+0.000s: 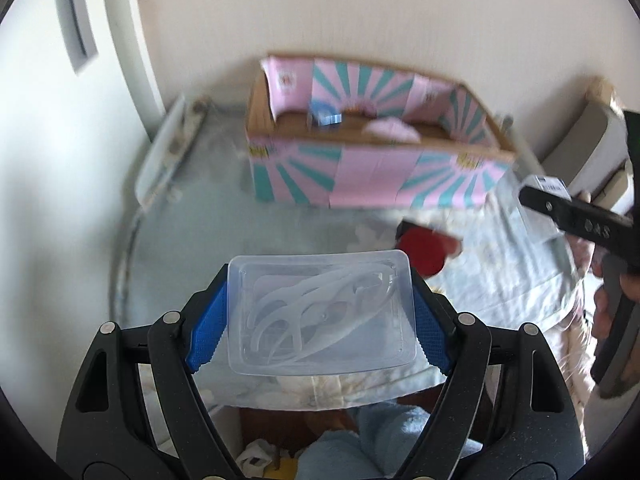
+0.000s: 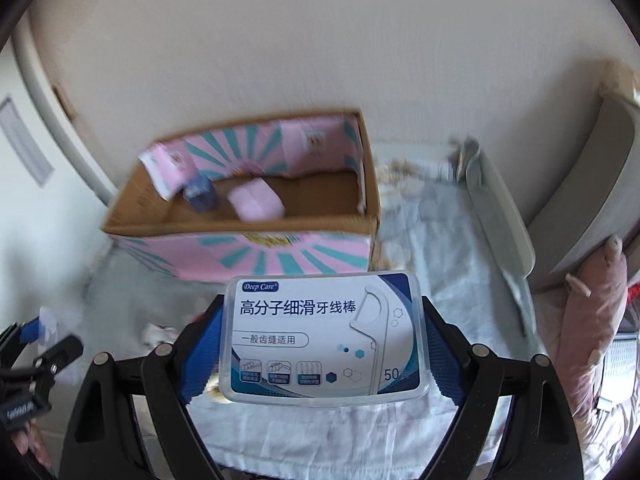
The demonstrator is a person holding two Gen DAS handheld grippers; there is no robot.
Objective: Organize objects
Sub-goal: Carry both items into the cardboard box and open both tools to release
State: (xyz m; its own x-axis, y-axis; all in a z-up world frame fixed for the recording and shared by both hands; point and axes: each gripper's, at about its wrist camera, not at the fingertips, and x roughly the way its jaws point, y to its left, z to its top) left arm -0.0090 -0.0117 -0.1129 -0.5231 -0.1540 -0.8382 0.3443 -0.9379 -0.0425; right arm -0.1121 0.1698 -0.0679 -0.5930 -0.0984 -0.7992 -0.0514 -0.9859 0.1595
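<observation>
My left gripper [image 1: 320, 312] is shut on a clear plastic box [image 1: 320, 312] with white floss picks inside, lifted above the cloth-covered table [image 1: 208, 240]. My right gripper [image 2: 324, 332] is shut on a floss pick box [image 2: 324, 332] with a blue and white printed label, also held in the air. Beyond both stands an open cardboard carton [image 1: 372, 176] with pink and teal rays, seen also in the right wrist view as the carton [image 2: 256, 256]. Inside it lie a small blue box [image 2: 200, 192] and a pink packet [image 2: 256, 200].
A red object [image 1: 424, 248] lies on the cloth before the carton. The right gripper's black body [image 1: 580, 224] and a hand show at the left wrist view's right edge. A grey chair [image 2: 500, 224] and a pink plush toy [image 2: 592, 312] stand to the right. A wall rises behind the carton.
</observation>
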